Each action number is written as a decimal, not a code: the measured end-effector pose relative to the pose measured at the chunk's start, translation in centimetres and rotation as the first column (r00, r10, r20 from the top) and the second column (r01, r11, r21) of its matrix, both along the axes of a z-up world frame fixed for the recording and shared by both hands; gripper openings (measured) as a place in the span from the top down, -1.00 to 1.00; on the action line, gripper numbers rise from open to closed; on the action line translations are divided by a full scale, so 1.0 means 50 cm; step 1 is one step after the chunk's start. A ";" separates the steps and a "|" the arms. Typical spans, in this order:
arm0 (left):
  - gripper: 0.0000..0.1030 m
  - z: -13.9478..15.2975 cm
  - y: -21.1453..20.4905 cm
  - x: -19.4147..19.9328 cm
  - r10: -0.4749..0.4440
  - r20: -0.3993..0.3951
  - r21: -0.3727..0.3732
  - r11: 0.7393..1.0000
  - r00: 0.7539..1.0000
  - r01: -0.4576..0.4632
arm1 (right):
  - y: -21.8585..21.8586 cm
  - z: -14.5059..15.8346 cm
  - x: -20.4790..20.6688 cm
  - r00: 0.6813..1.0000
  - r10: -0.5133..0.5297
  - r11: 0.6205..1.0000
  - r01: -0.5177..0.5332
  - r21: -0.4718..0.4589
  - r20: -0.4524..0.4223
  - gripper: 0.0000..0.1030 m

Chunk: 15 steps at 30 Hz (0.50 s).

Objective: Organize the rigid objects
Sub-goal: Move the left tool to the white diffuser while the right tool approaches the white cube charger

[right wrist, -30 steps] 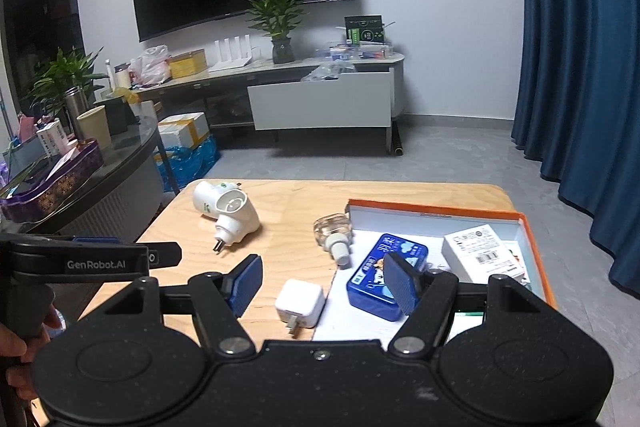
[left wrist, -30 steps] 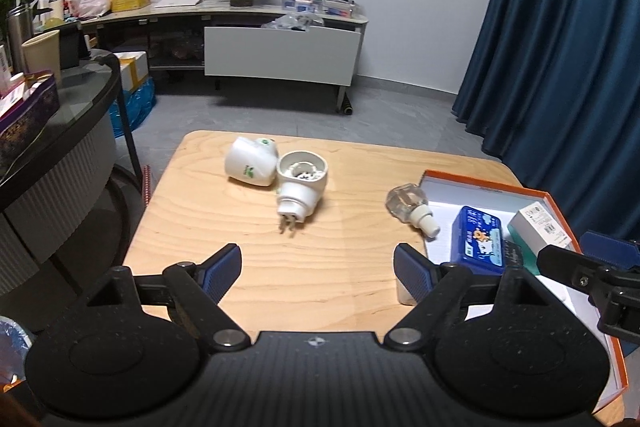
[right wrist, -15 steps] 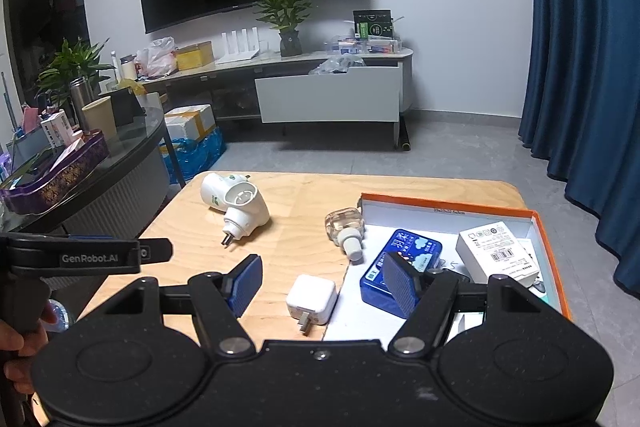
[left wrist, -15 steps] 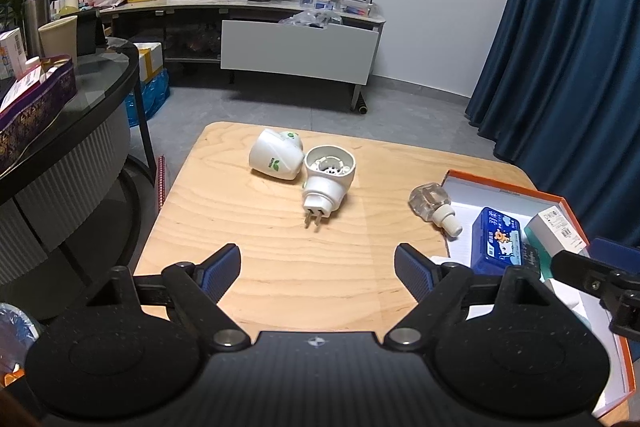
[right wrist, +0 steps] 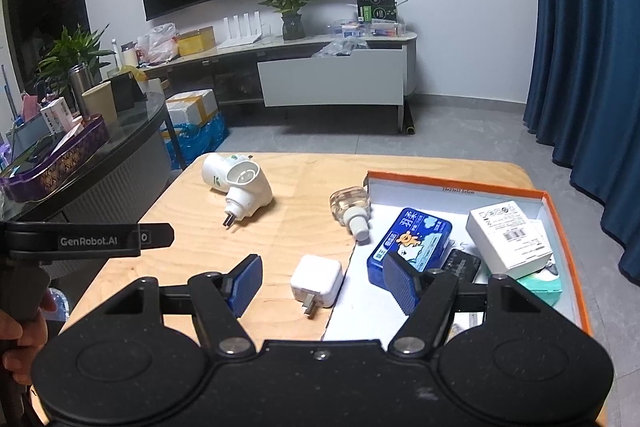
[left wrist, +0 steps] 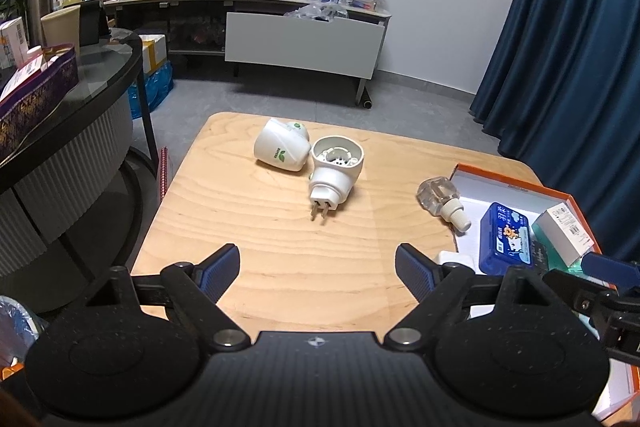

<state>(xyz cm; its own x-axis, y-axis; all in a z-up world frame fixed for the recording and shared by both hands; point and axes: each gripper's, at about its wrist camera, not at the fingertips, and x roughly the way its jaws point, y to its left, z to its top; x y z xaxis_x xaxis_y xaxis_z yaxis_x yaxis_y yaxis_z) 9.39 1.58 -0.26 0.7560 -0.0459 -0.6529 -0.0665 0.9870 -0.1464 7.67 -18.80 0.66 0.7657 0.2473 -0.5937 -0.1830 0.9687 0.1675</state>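
On the wooden table [left wrist: 280, 251] lie two white plug-in units: one capped [left wrist: 280, 151], one with its top off [left wrist: 334, 171], touching each other. A clear bottle [left wrist: 440, 197] with a white cap leans on the rim of the orange-edged box [right wrist: 452, 185]. A white charger cube [right wrist: 316, 281] lies beside that box, between the fingers of my right gripper [right wrist: 322, 281], which is open and not touching it. My left gripper [left wrist: 318, 267] is open over bare wood, short of the plug-in units.
The box holds a blue tin [right wrist: 412, 243], a white carton [right wrist: 510, 239], a black item and a teal one. A dark curved counter [left wrist: 68, 115] stands left of the table and a blue curtain [left wrist: 580, 67] to the right. A hand [right wrist: 16, 343] grips the left handle.
Both views have drifted slightly, with the table's objects a little further right in frame. Nothing on the table has moved, and both grippers stay open.
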 end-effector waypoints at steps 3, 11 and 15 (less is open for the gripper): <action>-0.69 -0.003 0.001 0.002 0.003 -0.006 0.000 1.000 1.000 -0.003 | 0.006 -0.004 0.004 1.000 0.007 1.000 -0.007 0.000 -0.011 -0.55; -0.71 -0.007 0.001 0.007 -0.001 -0.011 0.000 1.000 1.000 0.001 | 0.023 -0.019 0.016 0.999 0.025 1.000 -0.025 0.012 -0.028 -0.56; -0.72 -0.010 0.002 0.013 -0.003 -0.015 0.003 1.000 1.000 0.003 | 0.036 -0.026 0.023 0.999 0.032 0.999 -0.031 0.016 -0.040 -0.55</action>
